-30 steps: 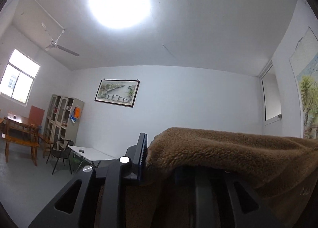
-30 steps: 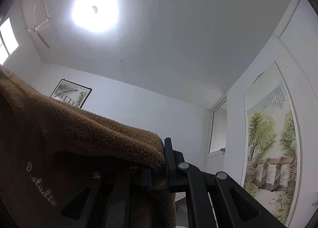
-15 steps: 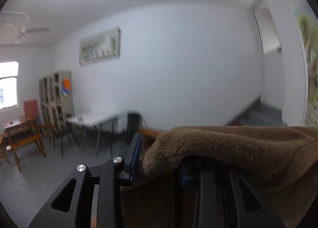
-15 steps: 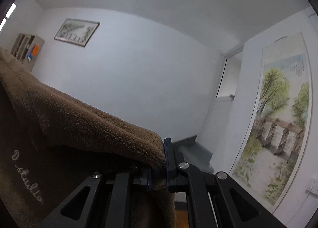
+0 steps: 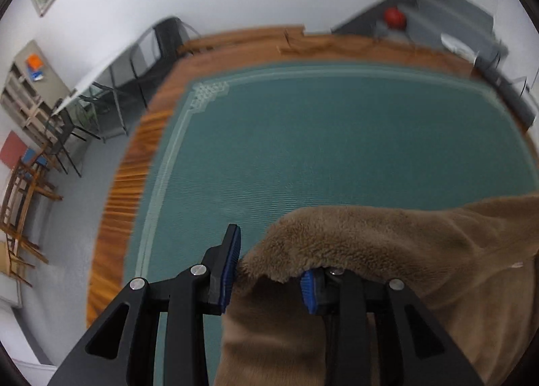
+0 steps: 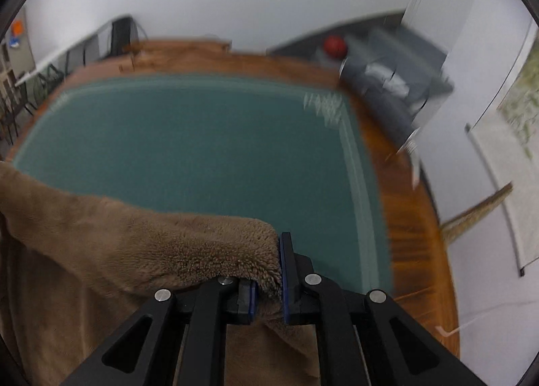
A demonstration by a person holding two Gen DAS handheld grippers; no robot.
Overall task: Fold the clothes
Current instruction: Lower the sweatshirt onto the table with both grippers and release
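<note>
The brown fleece [image 5: 387, 237] covers the left tongs' right finger and runs off the frame; the far stairs [image 6: 397, 59] smear into blur.

One brown fleece garment [image 5: 387, 237], one green mat [image 5: 337, 136], two claws (one red ball [image 5: 394, 17]).

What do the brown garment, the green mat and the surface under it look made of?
Brown garment: looks like fleece or sherpa, matte, with a fuzzy curly pile.
Green mat: apparently woven, matte, with fine parallel ribs and a paler border; the fibre can't be told.
Surface under it: wood-look, orange-brown, slightly glossy, with slat-like lines, though blur hides detail.
</note>
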